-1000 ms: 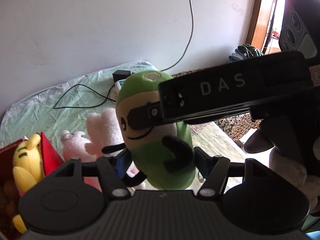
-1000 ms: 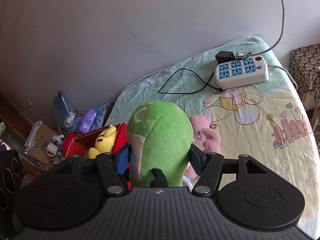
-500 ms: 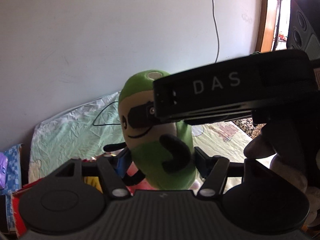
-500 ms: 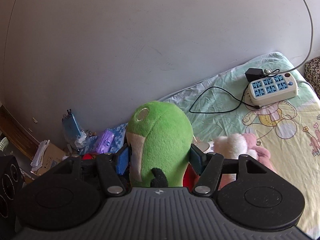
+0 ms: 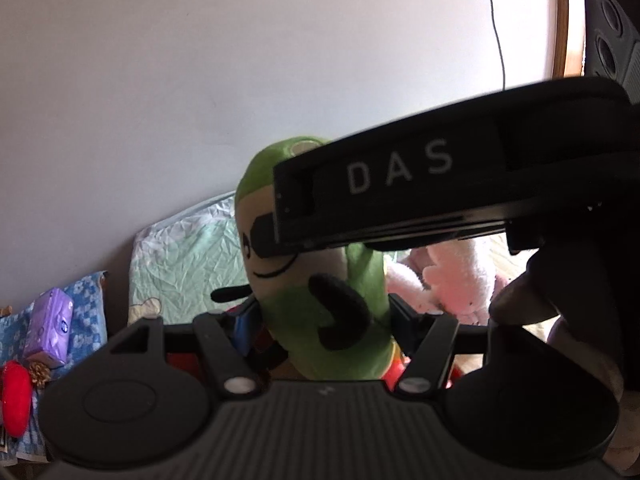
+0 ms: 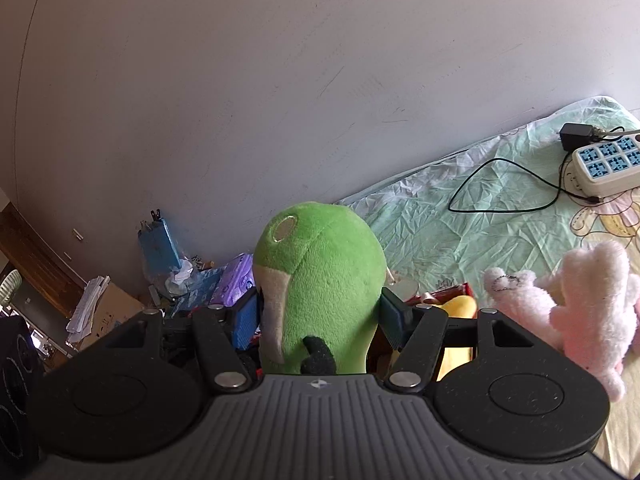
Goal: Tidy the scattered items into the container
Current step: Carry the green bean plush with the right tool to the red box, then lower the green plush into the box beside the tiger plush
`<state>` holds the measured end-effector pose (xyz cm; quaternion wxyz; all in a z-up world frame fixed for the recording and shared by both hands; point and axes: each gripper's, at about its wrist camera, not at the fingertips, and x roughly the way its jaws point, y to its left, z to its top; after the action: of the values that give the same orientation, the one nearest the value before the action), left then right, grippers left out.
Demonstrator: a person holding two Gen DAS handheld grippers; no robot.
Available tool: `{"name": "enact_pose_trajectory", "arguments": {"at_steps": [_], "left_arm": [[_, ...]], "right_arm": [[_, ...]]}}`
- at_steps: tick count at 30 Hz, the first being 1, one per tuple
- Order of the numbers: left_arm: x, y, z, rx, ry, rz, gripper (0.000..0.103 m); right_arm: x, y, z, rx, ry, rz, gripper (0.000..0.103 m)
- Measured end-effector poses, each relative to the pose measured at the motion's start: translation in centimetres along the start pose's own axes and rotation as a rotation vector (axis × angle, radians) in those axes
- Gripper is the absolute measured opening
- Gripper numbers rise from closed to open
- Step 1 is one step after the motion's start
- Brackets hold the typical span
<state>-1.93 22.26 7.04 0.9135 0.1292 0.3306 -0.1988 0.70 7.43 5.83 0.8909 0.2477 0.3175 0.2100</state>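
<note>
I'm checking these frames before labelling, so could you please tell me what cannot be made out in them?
- Red container: right wrist view, mostly hidden behind the green plush and right hand-held gripper.
- Green plush face: left wrist view, partly covered by the right hand-held gripper's black body.
- Pink plush: left wrist view, mostly hidden behind that body.
- Power strip: right wrist view, cut off by the edge.

A bedroom in a home. A mattress [image 6: 460,216] in a wrinkled mint sheet printed with cartoon figures lies against a plain pale wall [image 6: 280,80]. On the mattress sit a pink plush toy [image 6: 568,300] and, nearer the wall, a white power strip [image 6: 608,164] with a black adapter plugged beside it. Off the mattress's end stands household clutter: a cardboard box [image 6: 108,312] with papers, a purple packet [image 6: 236,280] and a blue patterned cloth [image 5: 86,304].
</note>
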Motion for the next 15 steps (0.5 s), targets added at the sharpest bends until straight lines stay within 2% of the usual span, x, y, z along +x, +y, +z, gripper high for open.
{"name": "enact_pose_trajectory", "arguments": {"at_steps": [9,15], "left_arm": [[1.2,2.4,-2.2,-0.031,0.036,-0.025,0.067],[2.9,4.0,-4.1,-0.082,0.081,-0.102,0.068]], "right_arm": [[3.9,2.1,-2.0,-0.014,0.037,-0.038,0.064],[5.8,1.8,-3.2,-0.009,0.082,-0.071,0.064]]}}
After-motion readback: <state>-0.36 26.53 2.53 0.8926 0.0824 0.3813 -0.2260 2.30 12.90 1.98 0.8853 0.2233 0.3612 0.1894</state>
